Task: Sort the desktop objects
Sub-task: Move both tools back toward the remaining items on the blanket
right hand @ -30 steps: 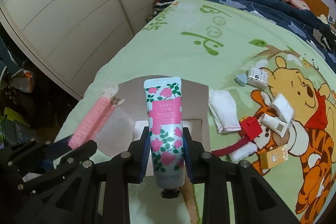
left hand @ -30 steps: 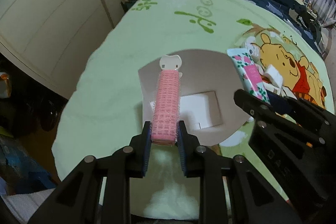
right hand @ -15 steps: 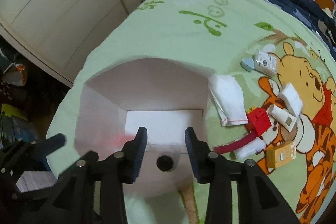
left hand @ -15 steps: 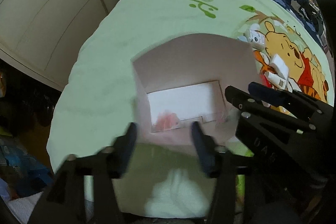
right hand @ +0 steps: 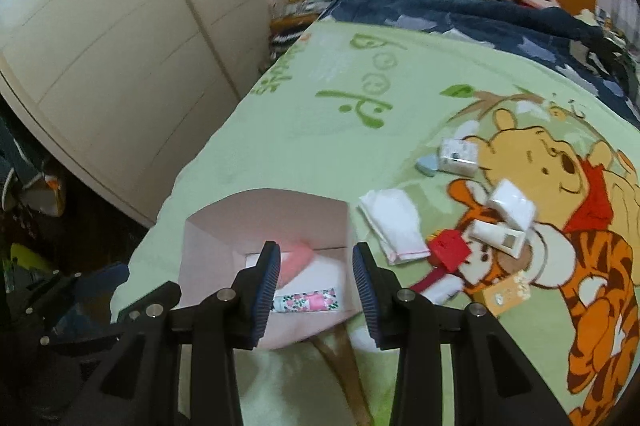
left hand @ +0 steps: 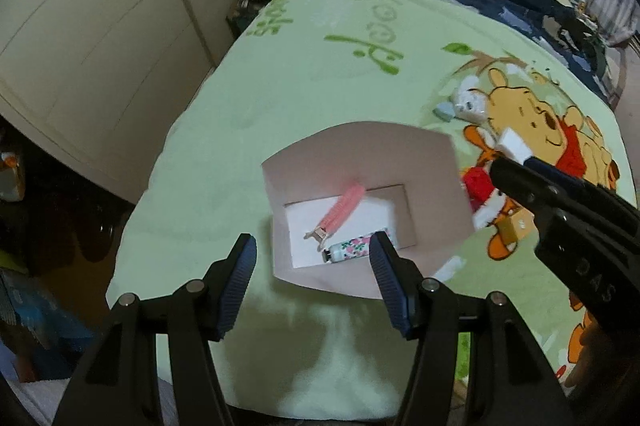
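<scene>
The left hand-held gripper (left hand: 312,252) hangs above the near edge of an open pale pink box (left hand: 424,162) on the bed, its 2 fingers spread well apart with nothing between the pads; the right hand-held gripper (right hand: 316,268) hovers over the same box (right hand: 208,246) from the other side, its fingers parted more narrowly and likewise gripping nothing.

Inside the box lie 2 items: a pink hair roller (left hand: 343,204), set on a diagonal with its clip end toward the near wall, and a floral-printed tube (left hand: 352,248), lying flat close to the near edge of the box floor with its dark cap pointing left; the roller's clip end sits close to the tube's cap, though contact cannot be told.

The box sits on a green cartoon-print blanket (right hand: 304,122); to its right on the blanket, unsorted things remain: a folded white cloth (right hand: 394,224) just beside the box, a red block (right hand: 450,250), several small white packages (right hand: 510,208), a small orange box (right hand: 506,292) and a pale blue heart-shaped piece (right hand: 427,164); they cluster near one another.
</scene>
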Tool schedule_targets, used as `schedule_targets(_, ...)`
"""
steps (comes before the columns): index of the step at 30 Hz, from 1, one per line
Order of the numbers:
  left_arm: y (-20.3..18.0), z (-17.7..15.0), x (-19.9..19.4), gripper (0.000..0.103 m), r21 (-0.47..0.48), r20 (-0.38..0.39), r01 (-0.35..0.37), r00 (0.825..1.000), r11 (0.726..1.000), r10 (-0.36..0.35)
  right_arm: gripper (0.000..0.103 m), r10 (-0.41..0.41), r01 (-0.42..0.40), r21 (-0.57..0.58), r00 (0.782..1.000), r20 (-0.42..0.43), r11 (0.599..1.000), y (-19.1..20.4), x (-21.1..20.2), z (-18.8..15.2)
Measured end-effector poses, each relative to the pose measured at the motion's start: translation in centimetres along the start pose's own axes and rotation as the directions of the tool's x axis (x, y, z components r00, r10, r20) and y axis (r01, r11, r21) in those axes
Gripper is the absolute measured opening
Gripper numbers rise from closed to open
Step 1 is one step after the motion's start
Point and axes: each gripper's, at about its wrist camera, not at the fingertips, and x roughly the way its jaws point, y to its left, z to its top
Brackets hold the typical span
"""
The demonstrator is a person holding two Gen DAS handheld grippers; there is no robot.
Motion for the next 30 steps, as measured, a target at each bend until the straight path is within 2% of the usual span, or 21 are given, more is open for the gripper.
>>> schedule_targets(7,-3.6,-1.3,-2.8,0.060,0.073,0.035,0.055,0.998,0.996,-0.058,0.038,-0.034,0.033,0.083,0.999,0.006,0.996,-3.5,-3.5,-3.5)
schedule_targets(13,-7.3,-3.2,-3.1,0.060,0.128,0.001,0.118,0.993,0.985,-0.119,0.038,-0.086,0.087,0.175,0.996,-0.015,0.981,-7.2,-5.2,-6.8)
schedule_targets(18,-11.3,-5.2,-3.3,0.060,0.216,-0.025,0.168,0.986,0.962,-0.167,0.038,-0.142,0.147,0.227,0.989,-0.041,0.963,-10.4,-6.0,-9.2)
schedule_targets(24,-15.7,-6.7,-2.2,0.060,0.299,-0.056,0.202,0.979,0.933,-0.194,0.038,-0.204,0.218,0.269,0.976,-0.079,0.938,-14.0,-5.7,-11.3)
schedule_targets(30,-19.0,-7.6,1.1,0.061,0.315,-0.090,0.224,0.974,0.922,-0.206,0.038,-0.267,0.284,0.272,0.959,-0.098,0.920,-17.6,-4.2,-12.1)
